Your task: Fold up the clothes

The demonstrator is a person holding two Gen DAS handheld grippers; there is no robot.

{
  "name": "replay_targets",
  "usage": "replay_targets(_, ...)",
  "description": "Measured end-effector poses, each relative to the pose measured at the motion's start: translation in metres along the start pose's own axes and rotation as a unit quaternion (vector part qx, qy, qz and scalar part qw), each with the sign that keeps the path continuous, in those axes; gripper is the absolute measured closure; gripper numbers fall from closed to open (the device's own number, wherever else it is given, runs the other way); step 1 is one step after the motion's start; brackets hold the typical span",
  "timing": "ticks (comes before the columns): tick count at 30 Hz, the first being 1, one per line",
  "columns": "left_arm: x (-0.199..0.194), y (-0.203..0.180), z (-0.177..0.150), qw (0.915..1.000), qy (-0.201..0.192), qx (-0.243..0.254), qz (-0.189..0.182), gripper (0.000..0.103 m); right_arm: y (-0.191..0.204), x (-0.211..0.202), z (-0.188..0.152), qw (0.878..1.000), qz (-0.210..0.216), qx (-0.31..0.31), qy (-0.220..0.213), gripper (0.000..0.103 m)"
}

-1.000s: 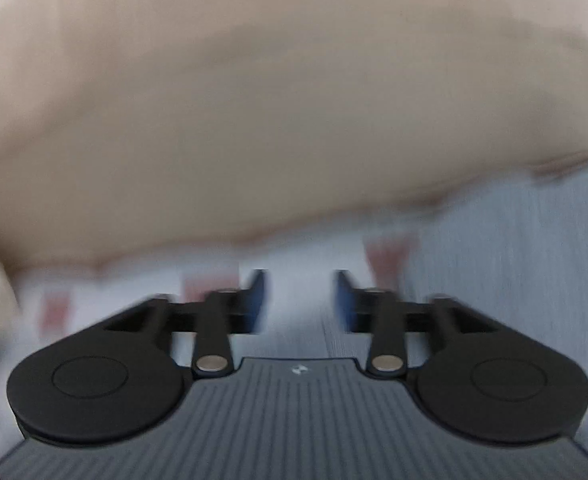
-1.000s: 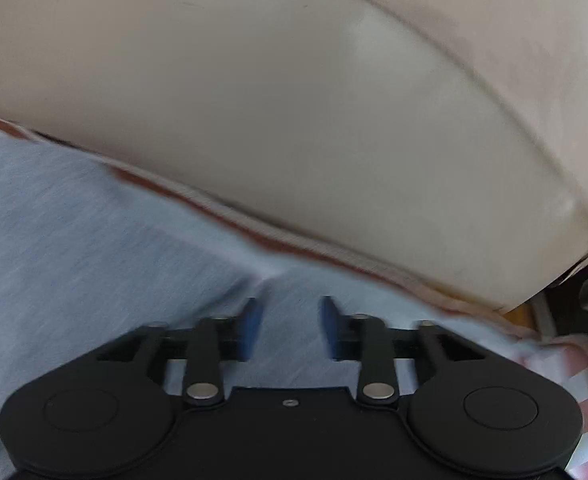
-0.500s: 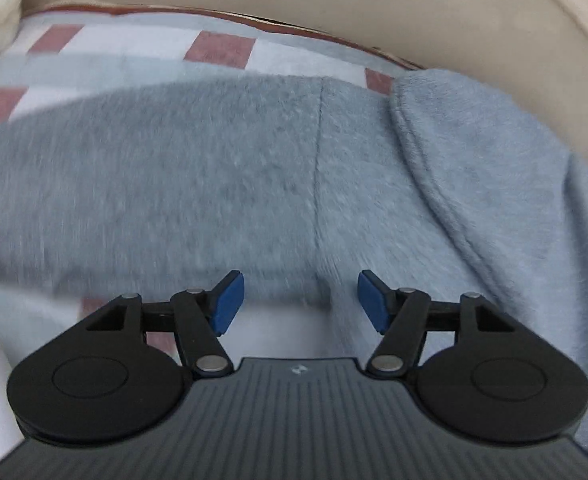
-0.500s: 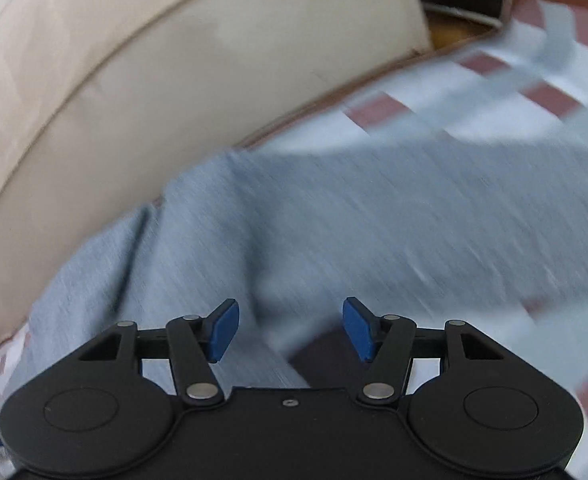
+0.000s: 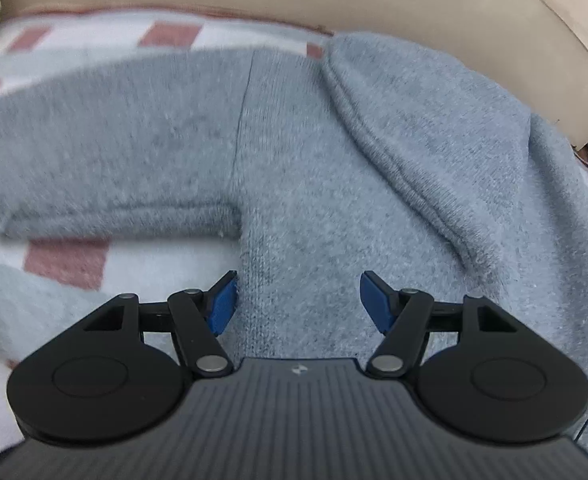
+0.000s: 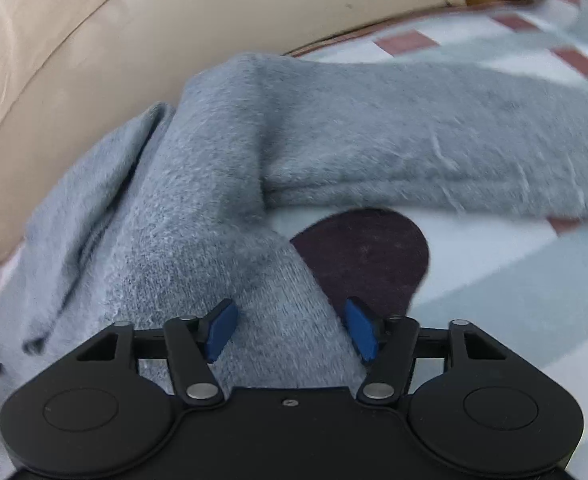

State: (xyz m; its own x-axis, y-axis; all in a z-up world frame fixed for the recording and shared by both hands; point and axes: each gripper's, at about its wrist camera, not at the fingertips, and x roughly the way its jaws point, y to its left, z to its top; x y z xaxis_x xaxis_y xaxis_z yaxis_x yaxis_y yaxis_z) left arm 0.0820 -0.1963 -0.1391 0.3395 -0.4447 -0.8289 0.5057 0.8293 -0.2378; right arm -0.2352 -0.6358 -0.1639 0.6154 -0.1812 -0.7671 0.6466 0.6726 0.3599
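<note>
Grey fleece hoodie is lying spread on the checked blanket, the left hand-held gripper hovering open and the right hand-held gripper widening, empty, both seemingly readying side-seam grasps.

One grey sweater is lying across one checked blanket, its two sleeves spreading left and right. One beige sofa back is standing behind; one dark patch is showing near.

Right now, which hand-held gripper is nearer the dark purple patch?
Right. The right hand-held gripper sits just below the dark purple patch; the left hand-held gripper view shows no patch.
</note>
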Motion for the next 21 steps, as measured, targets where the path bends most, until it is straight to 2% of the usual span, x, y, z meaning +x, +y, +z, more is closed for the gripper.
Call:
replay_targets(1, -0.003, -0.003, -0.001, 0.9999, -0.009, 0.004, 0.007, 0.038, 0.007, 0.002, -0.001, 1.0, -0.012, -0.02, -0.003, 0.034)
replay_targets(2, -0.007, -0.007, -0.001, 0.9998, -0.016, 0.009, 0.013, 0.038, 0.018, 0.005, -0.005, 0.998, -0.026, -0.052, -0.005, 0.045)
replay_targets(3, -0.008, -0.011, -0.001, 0.9996, -0.018, 0.013, 0.015, 0.038, 0.03, 0.007, -0.011, 0.995, -0.031, -0.09, -0.009, 0.079)
replay_targets(7, -0.013, -0.024, 0.003, 0.9992, -0.016, 0.028, 0.025, 0.038, 0.068, -0.004, -0.027, 0.987, -0.091, -0.131, -0.025, 0.089)
replay_targets(8, -0.014, -0.027, 0.003, 0.9989, -0.016, 0.032, 0.03, 0.038, 0.073, -0.015, -0.026, 0.981, -0.117, -0.15, -0.047, 0.09)
replay_targets(9, -0.015, -0.032, 0.003, 0.998, -0.016, 0.044, 0.043, 0.038, 0.07, -0.026, -0.021, 0.972, -0.159, -0.156, -0.075, 0.09)
replay_targets(11, -0.017, -0.043, 0.0, 0.9913, -0.017, 0.087, 0.098, 0.038, 0.054, -0.049, -0.013, 0.954, -0.238, -0.147, -0.112, 0.091)
replay_targets(12, -0.018, -0.046, -0.002, 0.988, -0.018, 0.099, 0.117, 0.038, 0.043, -0.056, -0.012, 0.947, -0.264, -0.147, -0.112, 0.091)
replay_targets(13, -0.018, -0.047, -0.003, 0.987, -0.015, 0.1, 0.125, 0.038, 0.033, -0.056, -0.014, 0.95, -0.262, -0.14, -0.097, 0.091)
replay_targets(15, -0.015, -0.046, -0.005, 0.9892, 0.006, 0.086, 0.119, 0.038, 0.014, -0.046, -0.02, 0.973, -0.197, -0.11, -0.042, 0.087)
replay_targets(18, -0.013, -0.05, -0.009, 0.9913, 0.041, 0.073, 0.102, 0.038, 0.011, -0.048, -0.027, 0.979, -0.184, -0.08, -0.047, 0.073)
replay_targets(19, -0.017, -0.054, -0.011, 0.9913, 0.043, 0.075, 0.099, 0.038, 0.008, -0.056, -0.028, 0.983, -0.164, -0.063, -0.049, 0.069)
replay_targets(21, -0.028, -0.061, -0.016, 0.9922, 0.042, 0.077, 0.089, 0.038, 0.001, -0.078, -0.034, 0.99, -0.119, -0.039, -0.06, 0.049)
